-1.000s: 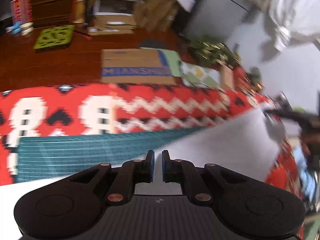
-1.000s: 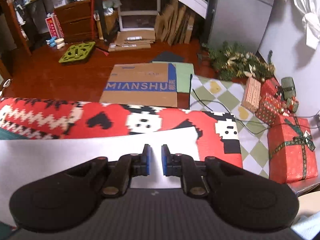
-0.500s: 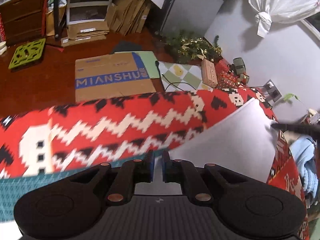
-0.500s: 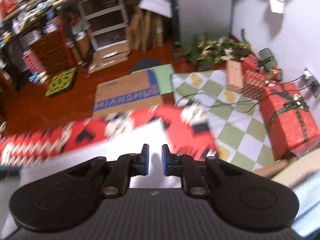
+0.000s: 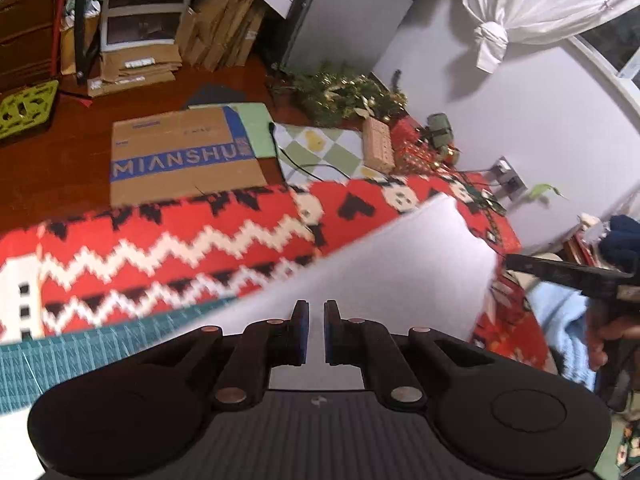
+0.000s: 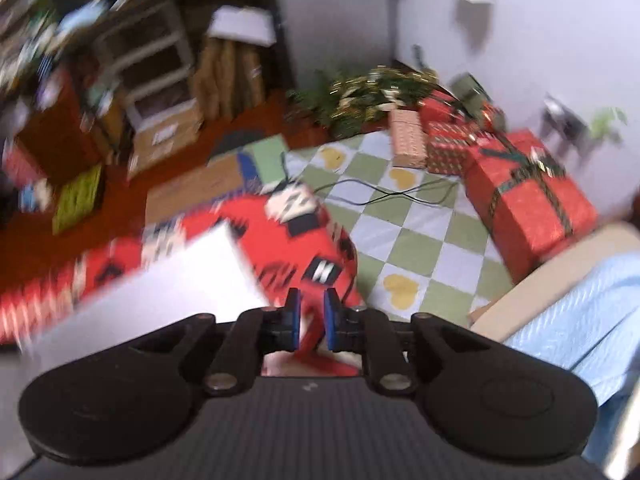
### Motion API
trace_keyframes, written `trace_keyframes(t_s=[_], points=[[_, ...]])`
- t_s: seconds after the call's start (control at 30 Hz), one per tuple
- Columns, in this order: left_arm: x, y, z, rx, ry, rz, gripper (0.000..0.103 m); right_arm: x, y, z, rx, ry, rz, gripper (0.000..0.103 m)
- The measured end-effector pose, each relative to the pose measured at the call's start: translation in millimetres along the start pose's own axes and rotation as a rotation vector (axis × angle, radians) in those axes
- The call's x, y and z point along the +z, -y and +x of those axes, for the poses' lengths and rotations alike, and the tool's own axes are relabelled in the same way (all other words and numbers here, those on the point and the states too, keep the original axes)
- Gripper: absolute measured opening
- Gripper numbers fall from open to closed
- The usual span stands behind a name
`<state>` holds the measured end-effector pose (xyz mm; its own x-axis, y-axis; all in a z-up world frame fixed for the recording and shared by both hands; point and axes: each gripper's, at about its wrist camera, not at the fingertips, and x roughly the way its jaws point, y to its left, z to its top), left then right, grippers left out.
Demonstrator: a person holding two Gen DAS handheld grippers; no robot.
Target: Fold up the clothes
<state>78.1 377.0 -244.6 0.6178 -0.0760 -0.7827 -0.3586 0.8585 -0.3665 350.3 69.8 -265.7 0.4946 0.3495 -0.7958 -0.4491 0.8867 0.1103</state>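
A white sheet-like cloth [image 5: 392,264] lies over a teal grid mat [image 5: 80,356] on a table covered with a red patterned cloth [image 5: 168,240]. My left gripper [image 5: 315,330] sits above the white cloth's near edge, jaws a narrow gap apart, nothing between them. My right gripper [image 6: 311,324] is past the white cloth's [image 6: 172,280] right corner, above the red cloth's [image 6: 288,248] corner, jaws a narrow gap apart and empty. It also shows at the right of the left wrist view [image 5: 568,276]. A light blue garment [image 6: 580,312] lies at the right.
On the floor are a flattened MIANSHU cardboard box [image 5: 184,160], a checkered mat [image 6: 400,216] with a black cable, red wrapped gift boxes [image 6: 528,200] and a tinsel wreath [image 5: 344,92]. Shelves and stacked cartons [image 5: 140,32] stand at the back.
Both grippers swung to the right. The right gripper moved off the white cloth's edge, past its right corner, toward the light blue garment. The right view is now blurred.
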Motion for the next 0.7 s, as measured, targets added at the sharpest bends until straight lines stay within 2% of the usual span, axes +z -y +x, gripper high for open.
trace_keyframes(t_s=[0.07, 0.13, 0.17, 0.23, 0.33, 0.37, 0.4, 0.5, 0.63, 0.7], points=[[-3.7, 11.7, 0.0, -0.028, -0.018, 0.039, 0.006, -8.0, -11.2, -2.1, 0.021, -0.022, -0.076, 0.015], [-5.2, 23.5, 2.7, -0.054, -0.036, 0.078, 0.006, -8.7, -25.3, -2.2, 0.041, -0.017, -0.071, 0.015], [-5.1, 28.6, 4.8, -0.066, -0.043, 0.091, 0.008, -7.0, -31.1, -2.9, 0.053, -0.006, -0.042, 0.016], [-3.4, 36.2, 10.8, -0.091, -0.050, 0.090, 0.013, -2.4, -34.5, -0.2, 0.066, 0.010, 0.017, 0.025], [2.0, 46.0, 22.3, -0.132, -0.058, 0.081, 0.017, 2.3, -31.1, 11.4, 0.049, 0.013, 0.055, 0.025], [5.0, 48.3, 26.4, -0.156, -0.060, 0.067, 0.017, 2.8, -29.1, 15.4, 0.048, 0.014, 0.063, 0.020], [8.2, 49.6, 30.1, -0.186, -0.062, 0.043, 0.017, 2.5, -28.7, 16.5, 0.063, 0.023, 0.059, 0.003], [17.8, 47.4, 41.7, -0.268, -0.067, -0.079, 0.018, 2.0, -35.2, 9.8, 0.099, 0.070, -0.006, 0.002], [29.1, 41.0, 52.4, -0.291, -0.065, -0.205, 0.018, -5.6, -50.7, 4.5, 0.206, 0.058, -0.017, 0.002], [33.2, 40.5, 56.5, -0.317, -0.076, -0.233, 0.020, -10.3, -58.5, 2.0, 0.256, 0.048, -0.019, 0.002]])
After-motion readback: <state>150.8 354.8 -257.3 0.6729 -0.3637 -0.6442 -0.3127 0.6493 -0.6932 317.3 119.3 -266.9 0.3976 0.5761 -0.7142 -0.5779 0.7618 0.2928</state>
